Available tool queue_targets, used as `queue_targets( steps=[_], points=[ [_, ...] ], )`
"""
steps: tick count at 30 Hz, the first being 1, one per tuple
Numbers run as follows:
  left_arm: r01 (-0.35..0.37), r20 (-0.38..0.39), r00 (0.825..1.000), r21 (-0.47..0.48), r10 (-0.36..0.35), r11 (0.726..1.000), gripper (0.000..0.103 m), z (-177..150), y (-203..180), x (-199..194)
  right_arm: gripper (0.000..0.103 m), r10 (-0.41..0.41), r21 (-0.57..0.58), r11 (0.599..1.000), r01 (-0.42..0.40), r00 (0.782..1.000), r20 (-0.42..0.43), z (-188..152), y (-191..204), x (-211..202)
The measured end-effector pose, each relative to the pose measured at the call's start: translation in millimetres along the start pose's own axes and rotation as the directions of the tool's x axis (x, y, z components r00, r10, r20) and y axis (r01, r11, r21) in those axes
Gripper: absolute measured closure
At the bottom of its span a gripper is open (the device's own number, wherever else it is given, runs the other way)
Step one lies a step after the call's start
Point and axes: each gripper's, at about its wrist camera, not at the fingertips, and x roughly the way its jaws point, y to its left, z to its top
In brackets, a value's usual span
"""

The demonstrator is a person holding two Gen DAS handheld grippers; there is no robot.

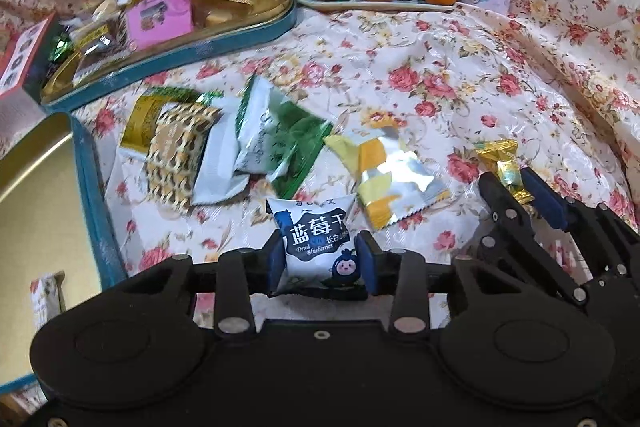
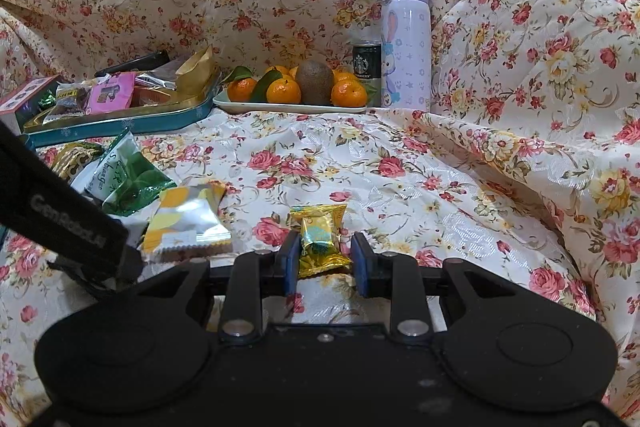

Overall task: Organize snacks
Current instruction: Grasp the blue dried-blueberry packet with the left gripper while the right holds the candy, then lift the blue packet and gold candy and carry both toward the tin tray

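Nearest the left wrist camera, the left gripper (image 1: 320, 259) is angled steeply down at the floral cloth (image 1: 420, 75), its blue pads on both side edges of a white blueberry pack (image 1: 314, 243); the pads look to be pressing the pack, which bulges between them, so it is grasped. The pack's lower end is cut off behind the gripper's crossbar.

In the right wrist view the right gripper (image 2: 325, 259) tilts down more gently and is clenched on a gold candy (image 2: 320, 239), a pad against each side. The candy's bottom rests on or just above the cloth; which one is hard to tell. In the left view this gripper (image 1: 516, 187) enters from the right edge with the gold candy (image 1: 500, 167) between its tips.

Loose packets lie on the cloth ahead of the left gripper: a yellow packet (image 1: 392, 175) just beyond the blueberry pack, a green packet (image 1: 280, 139) to its left, and a patterned packet (image 1: 176, 155) overlapping others further left. Beyond them a teal tin (image 1: 192, 55) holds mixed snacks, partly blurred. A second tin wall (image 1: 92, 187) and its gold inside are cut off at the left edge. A fruit plate (image 2: 296, 105), a can (image 2: 366, 63) and a bottle (image 2: 406, 43) stand at the back.

A black strap (image 2: 68, 219) crosses the left side of the right wrist view, hiding part of the packets.
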Motion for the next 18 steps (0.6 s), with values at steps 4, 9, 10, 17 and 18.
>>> queue_targets(
  steps=[4,9,10,17,18],
  points=[
    [-0.011,-0.011,1.0,-0.016,0.011,1.0,0.057,-10,8,-8,0.074,0.001,-0.018,1.0,-0.002,0.999,-0.048,6,2,-5],
    [-0.012,-0.024,1.0,-0.035,0.011,0.999,0.058,-23,19,-17,0.075,0.086,0.073,0.994,-0.077,0.986,-0.139,7,-1,-24],
    [-0.018,-0.03,0.999,-0.037,0.016,0.999,0.058,-25,20,-18,0.074,0.095,0.081,0.993,-0.083,0.983,-0.16,5,0,-29],
    [-0.056,-0.062,0.997,-0.024,0.055,0.998,0.057,-39,25,-21,0.071,0.093,0.039,0.995,-0.088,0.977,-0.193,-2,14,-45],
    [-0.064,-0.059,0.996,-0.021,0.063,0.998,0.058,-40,25,-22,0.07,0.094,0.038,0.995,-0.088,0.976,-0.195,-2,15,-45]
  ],
)
